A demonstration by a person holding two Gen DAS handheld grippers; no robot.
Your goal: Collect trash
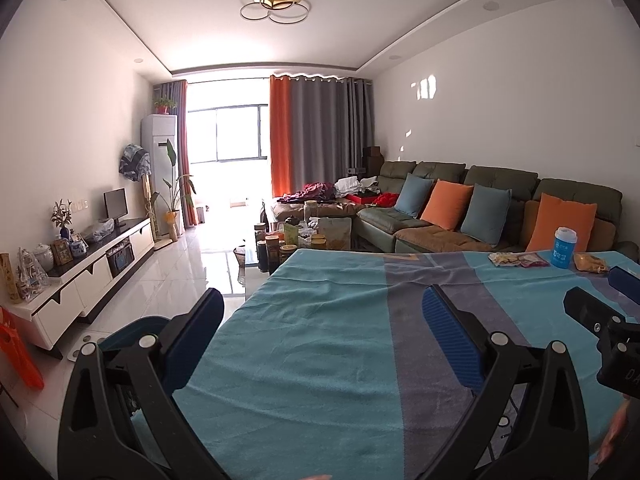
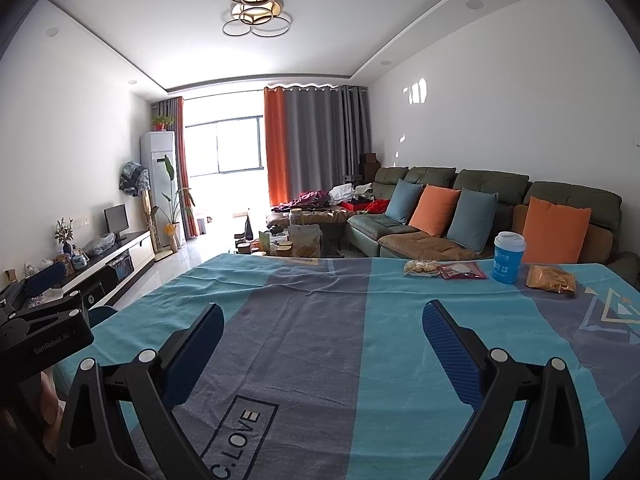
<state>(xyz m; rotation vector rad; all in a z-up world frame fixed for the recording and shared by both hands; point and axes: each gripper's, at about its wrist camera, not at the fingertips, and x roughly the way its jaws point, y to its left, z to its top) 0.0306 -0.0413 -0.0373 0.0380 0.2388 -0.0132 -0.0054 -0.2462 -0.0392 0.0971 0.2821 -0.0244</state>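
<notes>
Low in both views, the left gripper [image 1: 320, 316] and right gripper [image 2: 322, 324] hover with jaws spread wide, nothing between them. Under them lies the teal-and-grey striped woven tablecloth [image 2: 328, 352], bare nearby. Trash sits at right of frame, far edge: clear snack bag [image 2: 421, 267], dark red flat packet [image 2: 462, 270], blue plastic cup with white lid [image 2: 508, 257], crumpled yellow-brown wrapper [image 2: 551, 279]. Judgement: collecting not started; next move calls for reaching forward-right and closing on one wrapper. No bin visible.

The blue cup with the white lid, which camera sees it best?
The right wrist view: the blue cup stands whole on the table, larger and nearer the middle. The left wrist view shows it smaller, far off at the right edge.
</notes>
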